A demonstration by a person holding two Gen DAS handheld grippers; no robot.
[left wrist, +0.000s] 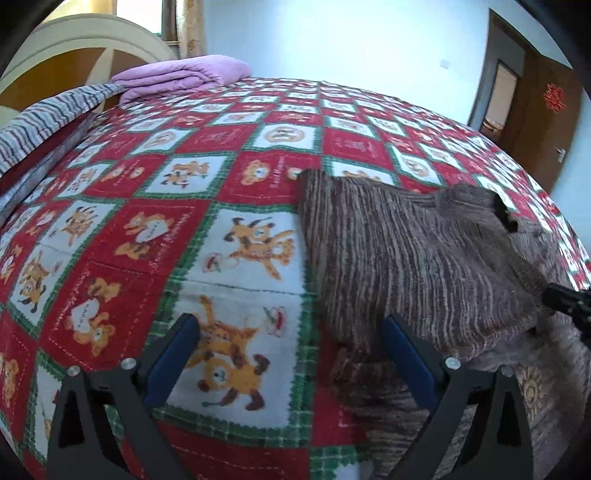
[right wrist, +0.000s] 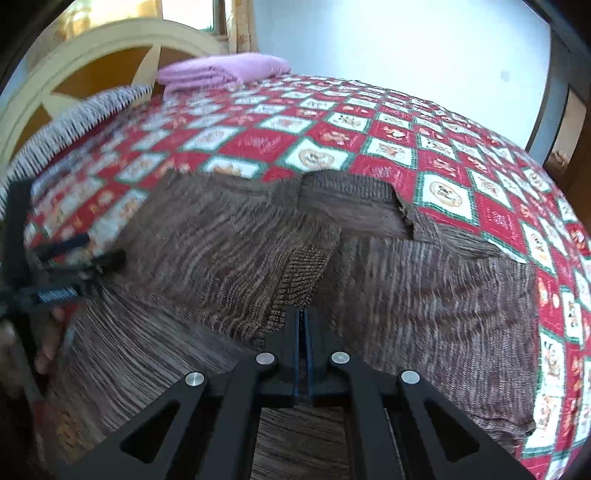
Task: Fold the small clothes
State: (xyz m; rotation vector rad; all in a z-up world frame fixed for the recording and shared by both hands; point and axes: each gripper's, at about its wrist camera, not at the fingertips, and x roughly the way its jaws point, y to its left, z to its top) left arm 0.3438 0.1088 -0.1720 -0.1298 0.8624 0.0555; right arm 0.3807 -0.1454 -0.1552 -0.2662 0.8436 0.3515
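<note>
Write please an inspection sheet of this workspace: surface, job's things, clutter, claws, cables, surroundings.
Surface: bed with a red, white and green bear-print quilt.
Job's things: brown knit sweater lying partly folded, one ribbed cuff pinched.
Clutter: folded purple blanket and striped cloth near the headboard.
Claws: left claw open, above the quilt at the sweater's edge; right claw shut on the cuff.
Cables: nothing seen.
Surroundings: cream and wood headboard, window with curtain, white wall, brown door.
</note>
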